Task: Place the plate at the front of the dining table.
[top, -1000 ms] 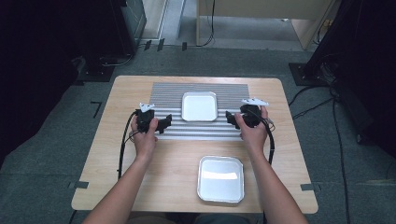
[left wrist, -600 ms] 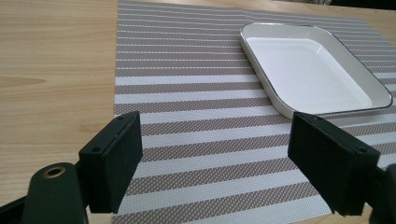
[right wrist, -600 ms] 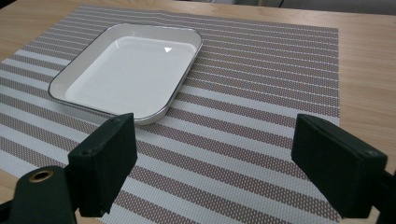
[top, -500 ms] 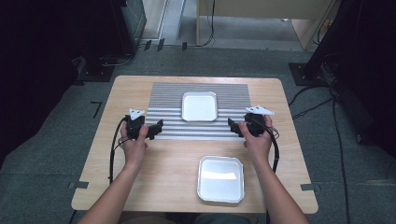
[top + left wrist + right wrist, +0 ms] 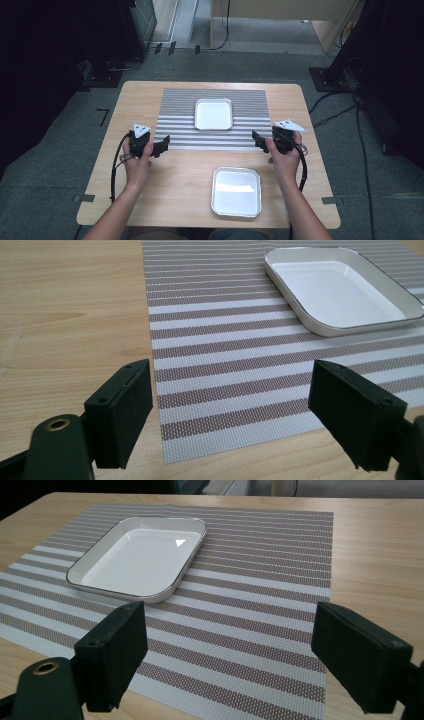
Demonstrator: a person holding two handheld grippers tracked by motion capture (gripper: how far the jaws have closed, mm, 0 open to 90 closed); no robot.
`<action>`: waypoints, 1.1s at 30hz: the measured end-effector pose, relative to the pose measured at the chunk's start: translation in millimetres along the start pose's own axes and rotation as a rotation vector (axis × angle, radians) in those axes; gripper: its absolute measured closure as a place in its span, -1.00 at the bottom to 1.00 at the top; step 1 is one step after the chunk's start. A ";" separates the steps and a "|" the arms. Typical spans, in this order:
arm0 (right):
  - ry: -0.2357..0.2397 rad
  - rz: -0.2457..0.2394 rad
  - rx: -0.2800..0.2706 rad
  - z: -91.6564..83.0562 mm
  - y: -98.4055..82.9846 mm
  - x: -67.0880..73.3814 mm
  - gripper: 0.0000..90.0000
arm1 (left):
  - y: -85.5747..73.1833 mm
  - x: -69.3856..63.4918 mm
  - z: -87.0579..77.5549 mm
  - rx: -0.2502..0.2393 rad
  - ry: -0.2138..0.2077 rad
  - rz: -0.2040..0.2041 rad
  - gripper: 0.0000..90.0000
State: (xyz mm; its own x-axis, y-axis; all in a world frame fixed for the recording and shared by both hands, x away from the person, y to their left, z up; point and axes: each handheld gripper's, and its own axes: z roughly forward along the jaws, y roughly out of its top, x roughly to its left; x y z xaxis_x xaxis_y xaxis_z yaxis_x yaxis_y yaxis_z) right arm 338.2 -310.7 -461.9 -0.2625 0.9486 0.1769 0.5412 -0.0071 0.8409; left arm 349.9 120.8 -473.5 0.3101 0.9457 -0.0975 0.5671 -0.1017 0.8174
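A striped placemat (image 5: 175, 107) lies across the far half of the wooden table (image 5: 175, 185). On it rests a white rectangular dish (image 5: 214, 113) (image 5: 340, 287) (image 5: 137, 557), with nothing in it. A metal tray (image 5: 236, 191) sits near the front edge, also bare. My left gripper (image 5: 163, 146) (image 5: 245, 415) hovers open at the mat's near left corner. My right gripper (image 5: 258, 139) (image 5: 245, 660) stands open at the mat's near right corner. Nothing lies between either pair of jaws.
The person's forearms come in from the table's front edge on both sides of the metal tray. Cables trail from both grippers. Dark equipment and floor cables surround the table.
Both grippers have drawn back toward the person and outward, from the mat's sides to its near corners. The dish and tray have not moved.
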 end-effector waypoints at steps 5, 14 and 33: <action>-0.006 -0.006 -0.010 -9.4 -6.6 -3.1 -0.67 | -4.2 0.9 -7.8 -0.008 -0.008 0.006 -0.61; -0.023 0.000 -0.016 -22.6 -15.5 -9.7 -0.67 | -13.4 9.2 -21.5 -0.018 -0.001 -0.002 -0.65; -0.048 0.019 -0.034 -49.5 -37.6 -21.1 -0.66 | -41.4 32.0 -50.5 -0.024 0.061 -0.014 -0.77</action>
State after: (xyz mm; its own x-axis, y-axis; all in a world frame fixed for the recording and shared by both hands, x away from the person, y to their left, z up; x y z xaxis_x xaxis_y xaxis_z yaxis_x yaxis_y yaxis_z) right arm 283.9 -346.0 -472.0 -0.2138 0.9622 0.1690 0.5180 -0.0350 0.8547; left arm 297.8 170.9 -481.8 0.2549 0.9641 -0.0749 0.5524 -0.0816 0.8296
